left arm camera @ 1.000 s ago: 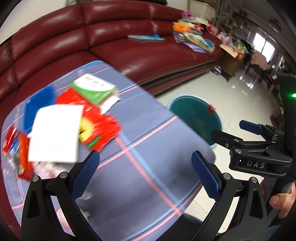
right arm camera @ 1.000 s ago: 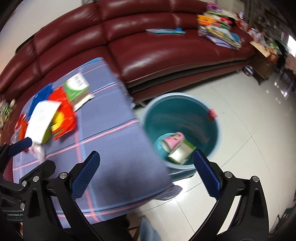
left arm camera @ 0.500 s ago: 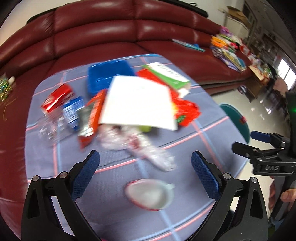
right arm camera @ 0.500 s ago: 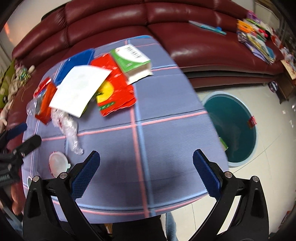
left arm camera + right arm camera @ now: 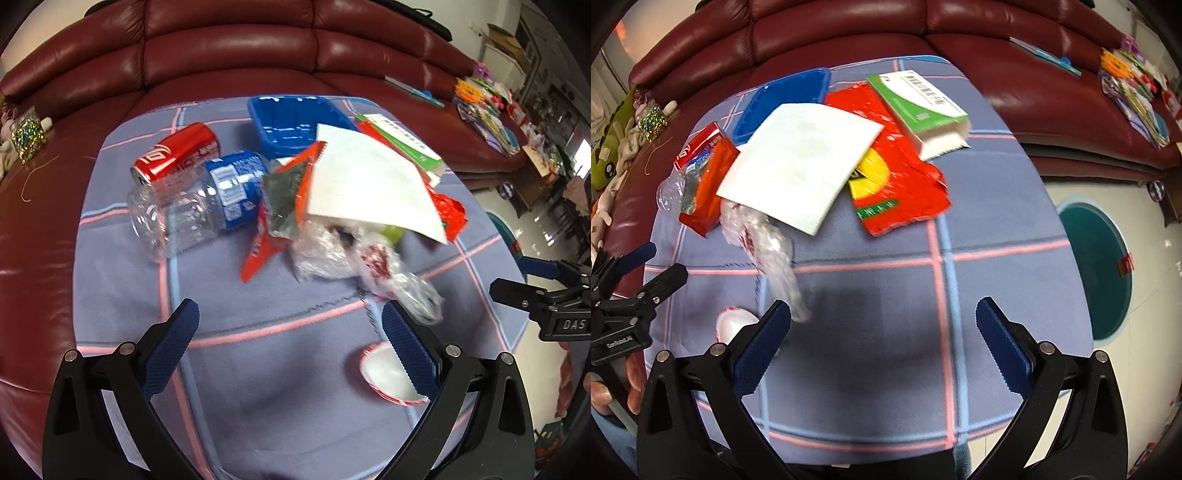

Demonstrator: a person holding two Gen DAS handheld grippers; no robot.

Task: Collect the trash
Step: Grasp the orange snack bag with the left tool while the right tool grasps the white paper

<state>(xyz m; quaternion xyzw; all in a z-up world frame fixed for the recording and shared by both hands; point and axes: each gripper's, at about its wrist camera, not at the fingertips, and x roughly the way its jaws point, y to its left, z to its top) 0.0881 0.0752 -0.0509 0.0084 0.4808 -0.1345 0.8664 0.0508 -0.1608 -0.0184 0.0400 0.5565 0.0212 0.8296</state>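
Trash lies on a blue plaid tablecloth (image 5: 280,369): a red can (image 5: 173,155), a clear plastic bottle (image 5: 195,206), an orange wrapper (image 5: 280,206), crumpled clear plastic (image 5: 351,254), a white sheet (image 5: 365,181), a blue tray (image 5: 295,122), a green box (image 5: 916,107), a red bag (image 5: 901,184) and a small white lid (image 5: 388,376). My left gripper (image 5: 291,347) is open and empty above the cloth, near the lid. My right gripper (image 5: 882,347) is open and empty over the bare cloth. A teal bin (image 5: 1097,269) stands on the floor to the right.
A dark red leather sofa (image 5: 229,55) curves behind the table, with books and papers (image 5: 487,107) on its right end. Toys (image 5: 613,158) lie at the left. White tiled floor (image 5: 1108,192) lies to the right.
Both grippers have swung left, away from the teal bin and back over the table. The left view now faces the pile of trash closer up. Both stay open and empty.
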